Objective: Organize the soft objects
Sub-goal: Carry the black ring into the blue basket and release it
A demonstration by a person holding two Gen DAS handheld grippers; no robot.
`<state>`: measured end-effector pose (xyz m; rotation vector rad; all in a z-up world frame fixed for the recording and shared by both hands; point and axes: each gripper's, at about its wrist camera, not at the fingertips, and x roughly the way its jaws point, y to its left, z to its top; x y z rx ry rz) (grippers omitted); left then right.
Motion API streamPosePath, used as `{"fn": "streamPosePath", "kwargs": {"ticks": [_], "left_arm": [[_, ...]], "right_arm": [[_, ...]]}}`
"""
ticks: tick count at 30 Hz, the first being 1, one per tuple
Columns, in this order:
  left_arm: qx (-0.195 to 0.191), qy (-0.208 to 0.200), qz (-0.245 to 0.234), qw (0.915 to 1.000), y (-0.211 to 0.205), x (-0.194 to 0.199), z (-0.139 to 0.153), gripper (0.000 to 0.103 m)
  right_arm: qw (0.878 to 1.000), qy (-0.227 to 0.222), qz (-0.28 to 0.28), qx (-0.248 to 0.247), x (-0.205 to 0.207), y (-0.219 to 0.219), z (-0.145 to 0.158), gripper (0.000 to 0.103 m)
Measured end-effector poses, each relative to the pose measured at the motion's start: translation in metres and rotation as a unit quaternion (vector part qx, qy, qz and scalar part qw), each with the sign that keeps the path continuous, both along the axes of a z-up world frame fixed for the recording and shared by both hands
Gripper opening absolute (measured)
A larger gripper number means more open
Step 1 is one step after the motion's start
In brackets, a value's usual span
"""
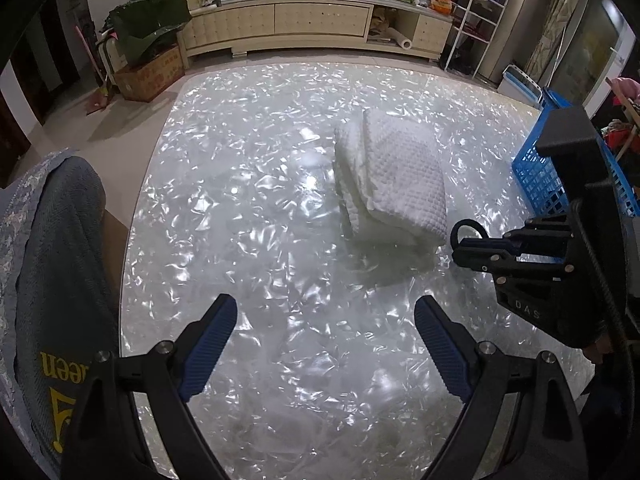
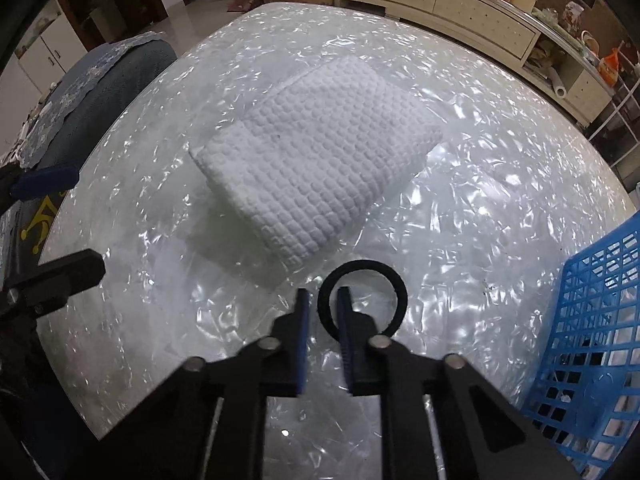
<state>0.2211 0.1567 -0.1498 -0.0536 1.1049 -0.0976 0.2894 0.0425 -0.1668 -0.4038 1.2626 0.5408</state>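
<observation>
On the shiny round table a folded white towel lies just beyond the right gripper, whose jaws are pinched on a black hair ring, while the left gripper hangs spread and empty nearby, beside a blue basket.

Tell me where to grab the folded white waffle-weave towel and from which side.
Grip the folded white waffle-weave towel at its thick layered edge, coming from above with the open left tool. The stacked folds there give both fingers something to pinch together.
</observation>
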Motion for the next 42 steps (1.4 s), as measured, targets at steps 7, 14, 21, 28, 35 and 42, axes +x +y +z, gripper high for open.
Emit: {"fn": "streamPosePath", "kwargs": {"ticks": [7, 14, 21, 28, 35, 42], "left_arm": [[-0.001, -0.007, 0.000, 1.0000, -0.001, -0.003, 0.009, 0.089], [-0.005, -0.022, -0.009, 0.9997, -0.014, -0.005, 0.030, 0.089], [0.001, -0.039, -0.028, 0.9988, -0.031, 0.002, 0.050, 0.089], [0.008, -0.047, -0.059, 0.9971, -0.058, 0.010, 0.060, 0.089], [0.016, -0.036, -0.076, 0.9963, -0.077, 0.025, 0.052, 0.089], [0.039, -0.026, -0.092, 0.9947, -0.091, 0.044, 0.038, 0.089]], "right_arm": [[1.000, -0.014, -0.013, 0.010, -0.008, -0.014, 0.013, 0.004], [0.998, -0.049, -0.010, 0.046, -0.028, -0.035, 0.074, 0.004], [0.992, -0.100, -0.014, 0.077, -0.047, -0.074, 0.142, 0.004], [0.989, -0.122, -0.047, 0.064, -0.047, -0.124, 0.174, 0.004], [0.988, -0.115, -0.096, 0.044, -0.044, -0.174, 0.168, 0.004], [0.986, -0.090, -0.140, 0.033, -0.035, -0.204, 0.147, 0.005]]}}
